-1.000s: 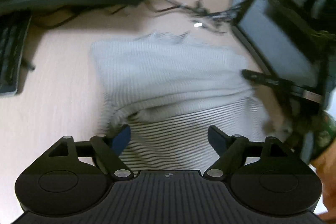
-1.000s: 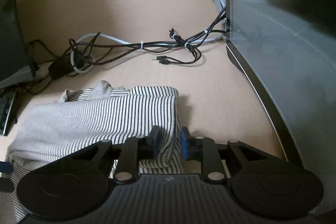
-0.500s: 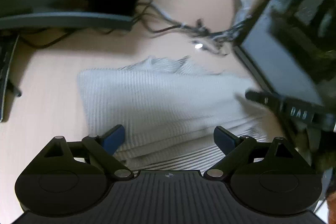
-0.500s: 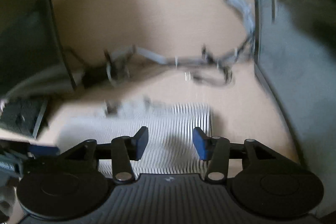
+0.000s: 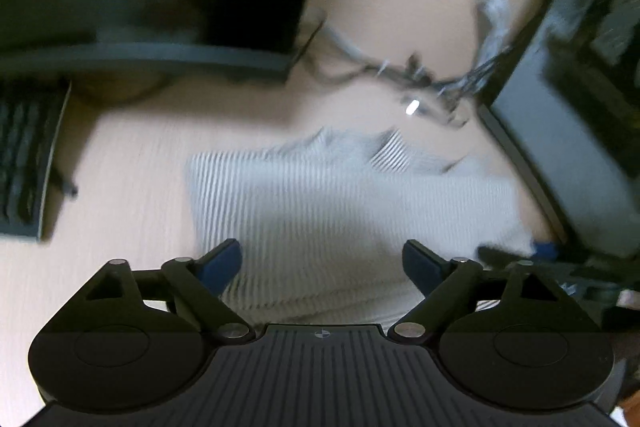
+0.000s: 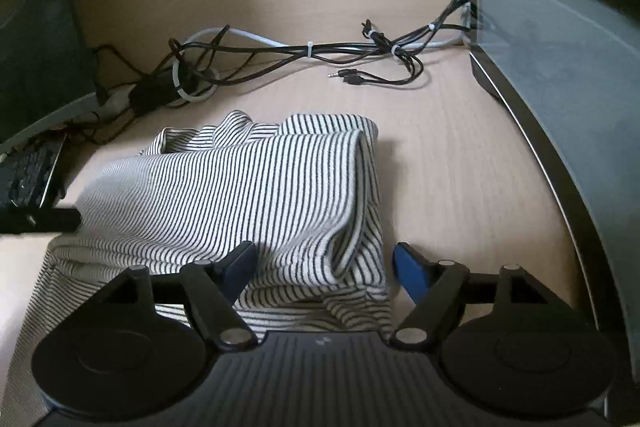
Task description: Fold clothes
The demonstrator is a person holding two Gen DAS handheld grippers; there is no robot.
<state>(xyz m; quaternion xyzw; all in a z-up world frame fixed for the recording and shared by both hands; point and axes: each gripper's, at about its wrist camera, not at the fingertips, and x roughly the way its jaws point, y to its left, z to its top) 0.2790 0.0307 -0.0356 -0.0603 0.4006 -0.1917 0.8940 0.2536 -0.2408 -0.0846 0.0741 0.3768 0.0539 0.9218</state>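
The striped garment lies on the wooden desk, and in the left wrist view it sits straight ahead of the left gripper, whose jaws are spread wide and hold nothing; the cloth fills the gap between the blue fingertips and runs on past them, its long axis crosswise to the fingers; a keyboard lies well to the left and a dark monitor stands to the right, just beside the cloth's right edge; this view is smeared by motion, so the layers cannot be counted here; against the frame a second back, the cloth sits further out from the jaws and shows as a squarer block, and the loose lower layer that lay under the fingertips is now mostly gathered beneath.

In the right wrist view the garment is sharp: a doubled-over stack, an upper layer draped across a lower one, a rolled fold at its right side, a rumpled bit at the far edge near the cables; the right gripper has its jaws parted and empty, straddling the stack's near right corner, so this hand is the nearer to that fold; a second ago these jaws were pinched shut on that same edge, so the cloth has been let go; whether another fold is due or the stack is finished, the pictures do not settle.
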